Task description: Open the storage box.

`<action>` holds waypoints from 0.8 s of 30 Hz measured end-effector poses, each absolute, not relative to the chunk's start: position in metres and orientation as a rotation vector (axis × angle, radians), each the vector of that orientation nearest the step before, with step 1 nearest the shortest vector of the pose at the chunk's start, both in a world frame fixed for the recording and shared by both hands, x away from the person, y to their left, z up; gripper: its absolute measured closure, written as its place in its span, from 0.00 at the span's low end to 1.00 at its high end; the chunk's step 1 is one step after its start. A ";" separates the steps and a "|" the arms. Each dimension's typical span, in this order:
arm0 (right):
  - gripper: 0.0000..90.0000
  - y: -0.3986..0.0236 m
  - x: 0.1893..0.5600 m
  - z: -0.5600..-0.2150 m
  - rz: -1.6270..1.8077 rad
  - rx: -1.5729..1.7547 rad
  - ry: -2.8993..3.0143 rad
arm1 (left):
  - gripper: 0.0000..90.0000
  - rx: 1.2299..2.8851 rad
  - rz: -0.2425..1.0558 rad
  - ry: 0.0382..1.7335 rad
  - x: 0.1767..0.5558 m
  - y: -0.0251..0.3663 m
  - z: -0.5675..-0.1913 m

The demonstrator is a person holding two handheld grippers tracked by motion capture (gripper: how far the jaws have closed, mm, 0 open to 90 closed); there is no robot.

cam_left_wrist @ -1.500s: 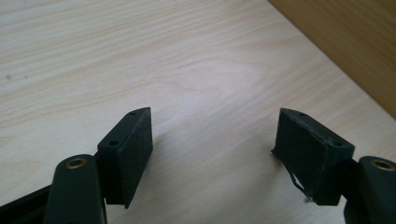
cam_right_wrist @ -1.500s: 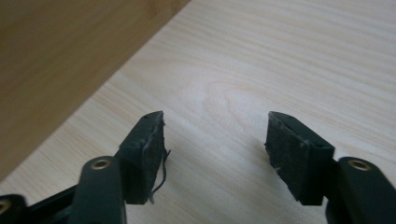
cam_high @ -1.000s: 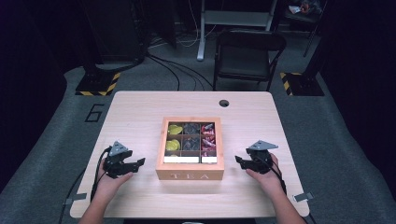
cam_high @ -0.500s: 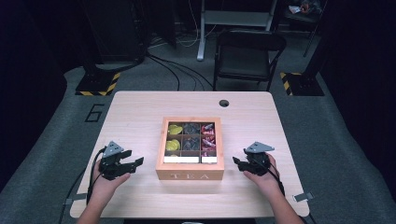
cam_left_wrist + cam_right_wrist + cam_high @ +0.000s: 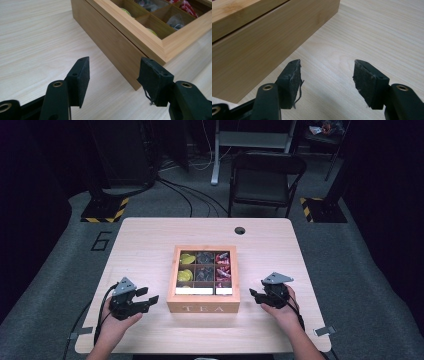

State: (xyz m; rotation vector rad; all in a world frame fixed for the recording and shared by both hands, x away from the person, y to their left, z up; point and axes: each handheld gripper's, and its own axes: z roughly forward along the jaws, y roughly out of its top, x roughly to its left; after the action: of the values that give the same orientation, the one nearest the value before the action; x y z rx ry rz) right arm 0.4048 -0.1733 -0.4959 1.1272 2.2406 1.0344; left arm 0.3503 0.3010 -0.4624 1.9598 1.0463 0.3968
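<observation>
Open tea box [image 5: 203, 279] on the worktop [image 5: 150, 240], untouched: left gripper [image 5: 149, 300], jaws just narrowing, and right gripper [image 5: 253, 294] flank it, both parted and empty.

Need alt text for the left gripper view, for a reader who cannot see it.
An open wooden tea box sits on a pale wooden table, its near corner just beyond the left tool. The tool's two black jaws stand apart with nothing between them. Yellow, dark and red packets lie in the box's compartments.
</observation>
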 end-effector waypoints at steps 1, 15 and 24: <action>0.43 -0.174 0.405 -0.496 1.031 1.117 2.242 | 0.47 1.969 0.397 1.040 0.349 0.299 -0.464; 0.43 -0.178 0.406 -0.497 1.041 1.138 2.230 | 0.49 1.980 0.352 0.976 0.340 0.290 -0.468; 0.43 -0.177 0.406 -0.497 1.047 1.147 2.225 | 0.50 1.995 0.336 0.939 0.335 0.281 -0.472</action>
State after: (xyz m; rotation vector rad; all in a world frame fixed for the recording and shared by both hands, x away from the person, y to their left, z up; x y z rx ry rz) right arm 0.4058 -0.1774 -0.4973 1.1471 2.2251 1.0470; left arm 0.3354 0.2807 -0.4716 1.9955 0.9388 0.3355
